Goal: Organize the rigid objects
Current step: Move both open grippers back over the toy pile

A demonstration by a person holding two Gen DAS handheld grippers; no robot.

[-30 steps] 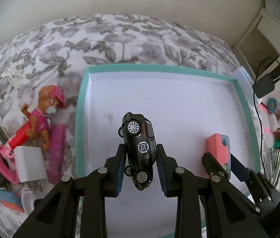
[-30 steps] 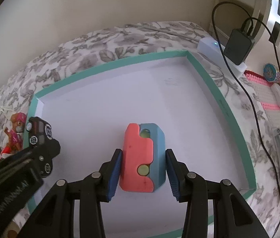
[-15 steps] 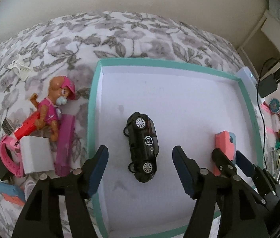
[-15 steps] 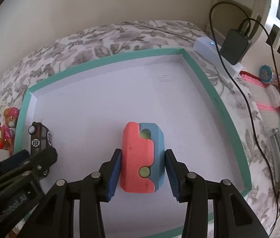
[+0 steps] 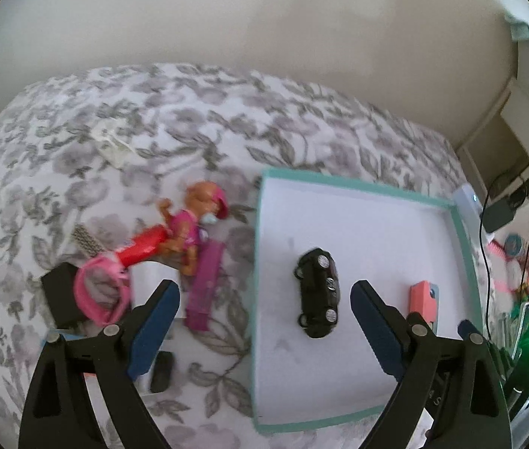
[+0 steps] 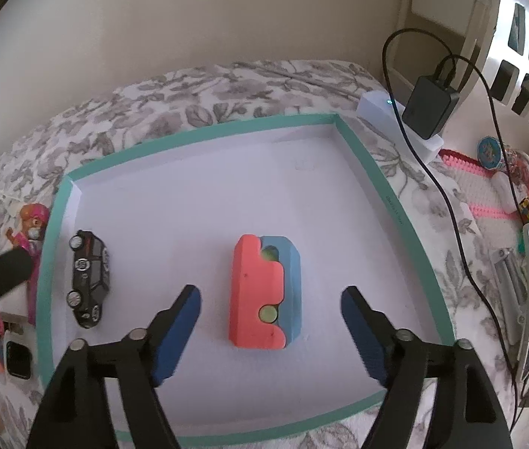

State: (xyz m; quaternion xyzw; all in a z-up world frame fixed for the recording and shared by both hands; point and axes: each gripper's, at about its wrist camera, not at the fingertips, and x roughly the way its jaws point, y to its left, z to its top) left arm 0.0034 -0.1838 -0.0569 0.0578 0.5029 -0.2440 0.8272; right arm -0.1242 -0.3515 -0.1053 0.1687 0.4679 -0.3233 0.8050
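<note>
A teal-rimmed white tray (image 5: 461, 241) (image 6: 395, 198) lies on the flowered bedspread. A black toy car (image 5: 317, 292) (image 6: 88, 278) lies in it near the left wall. A coral and blue block (image 6: 264, 293) (image 5: 424, 301) lies in the tray's middle. My left gripper (image 5: 264, 299) is open and empty, over the tray's left rim, car just right of centre. My right gripper (image 6: 270, 305) is open, its fingers either side of the block, not touching. Left of the tray lie a pink puppy figure (image 5: 193, 224) (image 6: 32, 224), a magenta bar (image 5: 204, 288), a red tube (image 5: 141, 249) and a pink band (image 5: 100, 292).
A white box (image 5: 154, 284), a black box (image 5: 60, 299) and a small black device (image 5: 161, 370) (image 6: 17, 359) sit in the left pile. A charger with cable (image 6: 429, 106), a white power strip (image 6: 395, 119) and small clutter (image 6: 526, 205) lie right of the tray.
Both grippers opened and let go: the left released the car and moved back and left, the right released the block, which now rests in the tray.
</note>
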